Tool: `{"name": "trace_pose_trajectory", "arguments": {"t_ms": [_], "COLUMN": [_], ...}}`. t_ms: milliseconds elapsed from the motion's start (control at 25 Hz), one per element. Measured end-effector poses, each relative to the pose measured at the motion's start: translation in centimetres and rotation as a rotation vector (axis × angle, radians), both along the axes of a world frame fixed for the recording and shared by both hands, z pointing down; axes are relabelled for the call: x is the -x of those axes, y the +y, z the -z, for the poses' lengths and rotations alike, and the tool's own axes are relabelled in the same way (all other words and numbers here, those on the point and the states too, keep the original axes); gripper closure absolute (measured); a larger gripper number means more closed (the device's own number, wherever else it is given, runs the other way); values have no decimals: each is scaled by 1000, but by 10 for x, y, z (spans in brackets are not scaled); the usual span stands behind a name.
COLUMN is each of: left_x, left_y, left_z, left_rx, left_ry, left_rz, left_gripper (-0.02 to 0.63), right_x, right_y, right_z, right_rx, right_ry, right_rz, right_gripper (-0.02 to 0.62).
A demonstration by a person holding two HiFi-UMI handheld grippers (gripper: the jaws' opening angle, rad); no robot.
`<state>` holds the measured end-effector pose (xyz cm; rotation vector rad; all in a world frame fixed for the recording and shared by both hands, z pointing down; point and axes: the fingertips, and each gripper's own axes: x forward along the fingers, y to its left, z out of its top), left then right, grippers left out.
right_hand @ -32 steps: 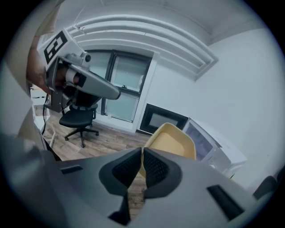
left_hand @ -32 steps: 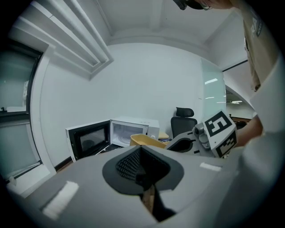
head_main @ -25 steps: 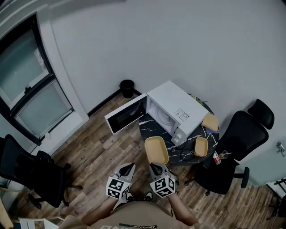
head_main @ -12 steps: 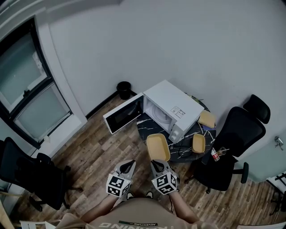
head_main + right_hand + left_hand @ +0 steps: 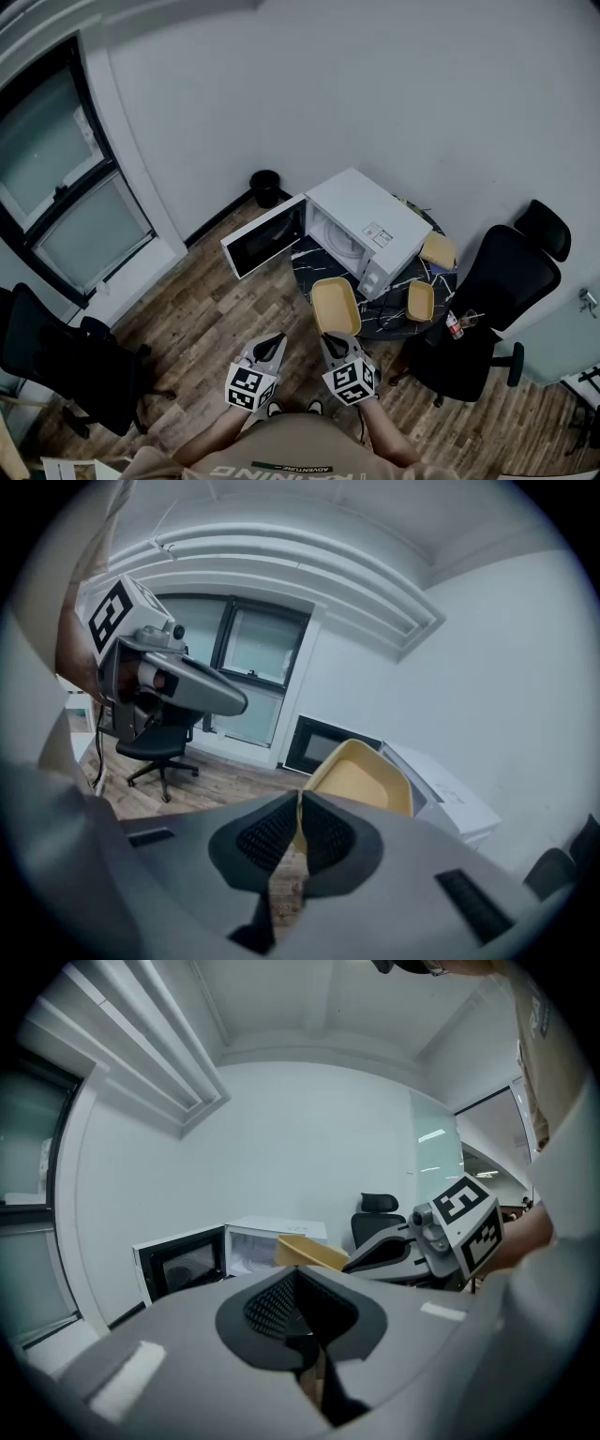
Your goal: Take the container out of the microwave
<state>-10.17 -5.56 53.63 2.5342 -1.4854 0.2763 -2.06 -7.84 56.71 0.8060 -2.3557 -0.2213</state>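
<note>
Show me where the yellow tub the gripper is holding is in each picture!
Head view: yellow rectangular plastic container, low centre, held by the right hand-held gripper.
Left gripper view: container at centre, just past the jaws.
Right gripper view: container at centre, its edge pinched between the jaws.
Shared landmark: open white microwave just beyond it.

The shirt (image 5: pixel 298 461) at the head view's lower edge carries the small word "ADVENTURE", with larger letters below it (cut off by the frame) that seem to end in "ING". The microwave (image 5: pixel 361 211) panel and the bottle (image 5: pixel 454 328) label are too small to read. The cubes on the left gripper (image 5: pixel 272 343) and right gripper (image 5: pixel 328 339) bear only black-and-white squares.
</note>
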Motion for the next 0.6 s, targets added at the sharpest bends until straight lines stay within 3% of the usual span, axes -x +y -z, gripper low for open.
{"name": "trace_pose_trajectory", "arguments": {"t_ms": [600], "left_x": [17], "left_y": [1], "left_z": [-11], "left_rx": [12], "left_ry": [9], "left_rz": [55], "left_gripper": [600], "right_x": [4], "right_y": [-8], "right_z": [-9], "right_rx": [18], "right_ry": [3], "right_rz": [-5], "right_gripper": [586]}}
